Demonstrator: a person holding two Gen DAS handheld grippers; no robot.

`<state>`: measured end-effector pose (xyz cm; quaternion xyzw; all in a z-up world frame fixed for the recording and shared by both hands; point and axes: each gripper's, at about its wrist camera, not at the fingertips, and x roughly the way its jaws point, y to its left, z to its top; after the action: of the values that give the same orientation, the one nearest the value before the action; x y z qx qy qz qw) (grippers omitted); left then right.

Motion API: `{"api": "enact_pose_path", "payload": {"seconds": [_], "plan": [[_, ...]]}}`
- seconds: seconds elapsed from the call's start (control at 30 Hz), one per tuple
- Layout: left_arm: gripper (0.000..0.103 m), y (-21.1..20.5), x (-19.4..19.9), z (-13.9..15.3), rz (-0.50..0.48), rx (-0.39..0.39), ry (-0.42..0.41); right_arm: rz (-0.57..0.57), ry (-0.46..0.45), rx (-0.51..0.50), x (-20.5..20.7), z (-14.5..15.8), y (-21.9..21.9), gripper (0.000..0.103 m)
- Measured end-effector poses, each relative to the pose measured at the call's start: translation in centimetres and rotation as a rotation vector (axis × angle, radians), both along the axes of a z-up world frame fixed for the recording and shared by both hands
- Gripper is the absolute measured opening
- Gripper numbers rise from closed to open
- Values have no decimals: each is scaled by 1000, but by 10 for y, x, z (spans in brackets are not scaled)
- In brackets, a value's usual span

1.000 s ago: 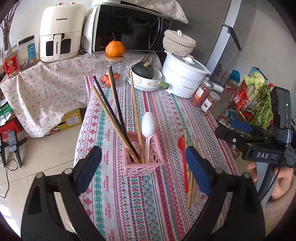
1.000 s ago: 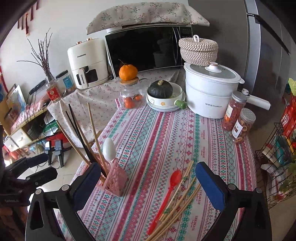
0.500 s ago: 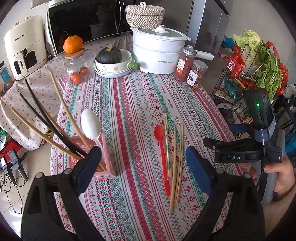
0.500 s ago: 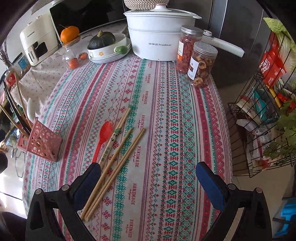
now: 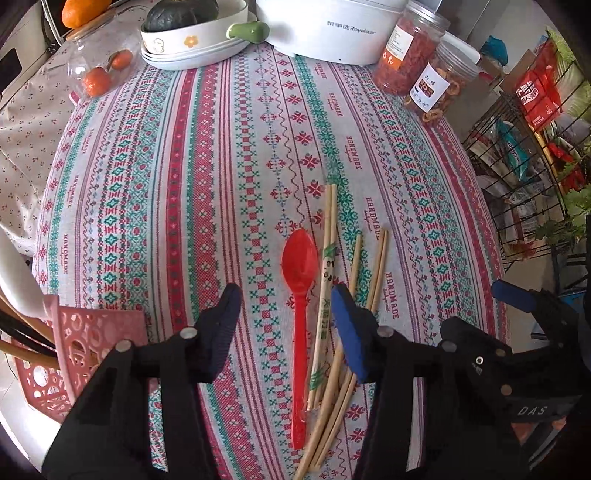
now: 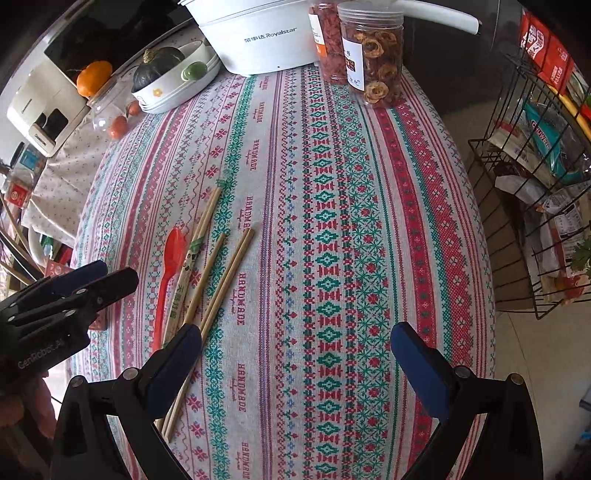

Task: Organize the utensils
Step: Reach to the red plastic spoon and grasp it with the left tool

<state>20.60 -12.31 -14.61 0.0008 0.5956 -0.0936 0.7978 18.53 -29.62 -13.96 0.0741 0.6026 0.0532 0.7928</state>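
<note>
A red plastic spoon (image 5: pixel 300 302) lies on the patterned tablecloth beside several wooden chopsticks (image 5: pixel 356 280). My left gripper (image 5: pixel 286 325) is open and low over the spoon's handle, one finger on each side, not touching it. A pink utensil basket (image 5: pixel 74 354) with chopsticks and a white spoon stands at the left edge. In the right wrist view my right gripper (image 6: pixel 295 350) is open and empty over bare cloth; the spoon (image 6: pixel 168 273) and chopsticks (image 6: pixel 218 273) lie to its left, and the left gripper (image 6: pixel 94 280) shows there.
At the table's far end stand a white Royalstar pot (image 5: pixel 340 29), two snack jars (image 5: pixel 436 81), a bowl with a dark squash (image 5: pixel 192 33) and a glass jar of small oranges (image 5: pixel 96 70). A wire rack of groceries (image 6: pixel 539 147) stands right of the table.
Both grippers have tilted down and come closer to the table. The left gripper has narrowed and now straddles the red spoon. The right gripper stays wide open.
</note>
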Motion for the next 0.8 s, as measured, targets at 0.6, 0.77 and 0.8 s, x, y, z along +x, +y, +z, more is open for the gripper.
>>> {"api": "enact_pose_path", "payload": {"seconds": [0.6,0.77,0.8], "plan": [[33,-24,30,-35,-1,54,21,-29,-4,18,5,-5,-11,103],[28,-22,28,-31,-16,51,0,-30,-7,8,6,-6,-11,103],[28,-20,27,-28,-16,39,-12,-31,-10,5,6,-5,-11,103]]}}
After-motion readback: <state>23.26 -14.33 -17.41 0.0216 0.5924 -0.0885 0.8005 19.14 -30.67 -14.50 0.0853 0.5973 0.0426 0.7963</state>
